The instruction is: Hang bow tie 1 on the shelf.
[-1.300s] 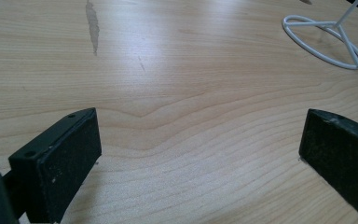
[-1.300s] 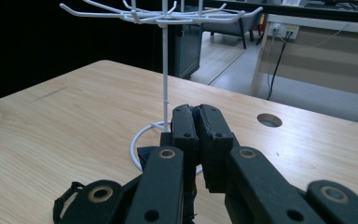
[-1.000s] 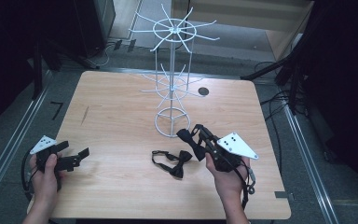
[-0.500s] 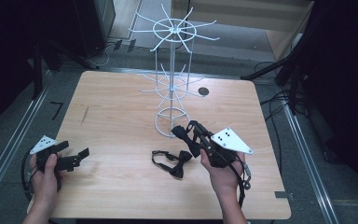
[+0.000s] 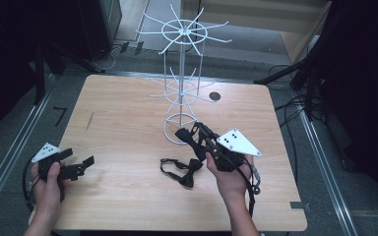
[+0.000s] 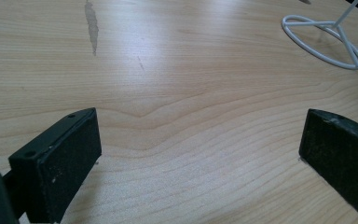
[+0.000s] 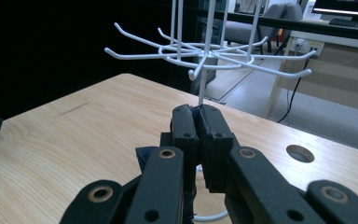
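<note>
Left tool (image 5: 81,164) just sits low over the surface (image 5: 128,123), jaws spread wide with nothing between them. Middle: one black bow tie (image 5: 184,173) lies flat, waiting. Right tool (image 5: 193,132) is pinched tight on another bow tie (image 5: 183,134), lifted beside the white wire rack (image 5: 182,88) (every hook looks bare). So I'd guess hanging hasn't started.

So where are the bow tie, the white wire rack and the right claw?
bow tie (image 5: 187,174), high view, on its knot.
white wire rack (image 5: 178,130), high view, on its base ring.
right claw (image 7: 199,122), right gripper view, between the shut tips.
</note>
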The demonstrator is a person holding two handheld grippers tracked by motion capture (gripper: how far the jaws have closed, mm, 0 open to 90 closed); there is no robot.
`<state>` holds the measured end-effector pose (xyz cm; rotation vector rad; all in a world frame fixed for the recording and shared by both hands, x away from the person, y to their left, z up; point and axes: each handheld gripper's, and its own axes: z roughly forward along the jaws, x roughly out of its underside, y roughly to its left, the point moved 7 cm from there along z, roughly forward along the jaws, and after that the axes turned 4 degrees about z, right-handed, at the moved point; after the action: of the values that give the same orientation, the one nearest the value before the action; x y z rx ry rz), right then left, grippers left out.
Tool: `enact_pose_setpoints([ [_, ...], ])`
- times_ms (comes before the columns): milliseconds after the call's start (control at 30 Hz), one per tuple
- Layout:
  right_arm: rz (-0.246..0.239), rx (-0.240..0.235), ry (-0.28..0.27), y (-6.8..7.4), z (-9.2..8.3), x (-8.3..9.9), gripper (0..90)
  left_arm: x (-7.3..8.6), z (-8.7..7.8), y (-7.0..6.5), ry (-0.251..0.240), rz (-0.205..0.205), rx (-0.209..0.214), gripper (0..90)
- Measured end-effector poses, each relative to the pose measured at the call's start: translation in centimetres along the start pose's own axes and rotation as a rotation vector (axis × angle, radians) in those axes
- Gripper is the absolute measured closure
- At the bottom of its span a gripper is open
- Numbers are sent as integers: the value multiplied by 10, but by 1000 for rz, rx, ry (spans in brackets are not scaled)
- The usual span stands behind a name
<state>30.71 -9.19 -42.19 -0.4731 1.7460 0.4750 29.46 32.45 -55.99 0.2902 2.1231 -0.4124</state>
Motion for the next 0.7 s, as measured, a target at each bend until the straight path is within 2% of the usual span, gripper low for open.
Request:
enact_pose_setpoints([
  [367, -15, -19, -16, 8, 0, -13, 875, 0, 0, 0, 1, 1, 1, 0],
  [700, -32, -25, -20, 10, 1, -23, 875, 0, 0, 0, 1, 0, 2, 0],
])
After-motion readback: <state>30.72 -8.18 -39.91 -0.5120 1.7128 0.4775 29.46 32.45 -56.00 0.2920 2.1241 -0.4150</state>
